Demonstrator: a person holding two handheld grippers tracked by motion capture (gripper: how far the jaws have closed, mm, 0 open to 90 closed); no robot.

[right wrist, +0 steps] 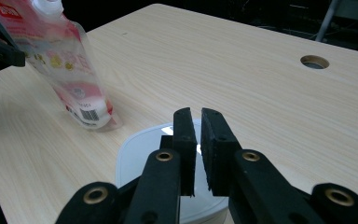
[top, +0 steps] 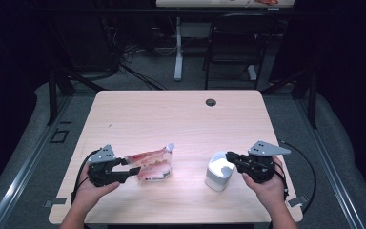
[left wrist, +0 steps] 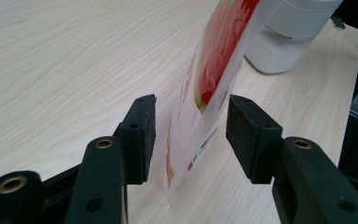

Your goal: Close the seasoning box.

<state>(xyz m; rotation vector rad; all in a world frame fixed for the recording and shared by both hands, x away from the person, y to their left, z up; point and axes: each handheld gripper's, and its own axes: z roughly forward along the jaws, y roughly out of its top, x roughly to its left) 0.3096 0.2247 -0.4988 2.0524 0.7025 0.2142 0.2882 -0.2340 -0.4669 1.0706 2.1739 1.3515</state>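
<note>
Pouch [left wrist: 214,74] edge is seen between the spread jaws of the left gripper [left wrist: 191,135], untouched by either pad, its long axis running away toward the white container [left wrist: 284,42]. Beyond, the right gripper [right wrist: 198,149] is held nearly closed over that container on the table [top: 171,114].

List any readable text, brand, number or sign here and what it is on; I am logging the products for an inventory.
Nothing reads clearly.
Red-and-white pouch: a red label patch at its top, too blurred to read.
Same pouch: a barcode with small print near its base, too small to read.
White container: no marking visible.
Table: no writing.
</note>
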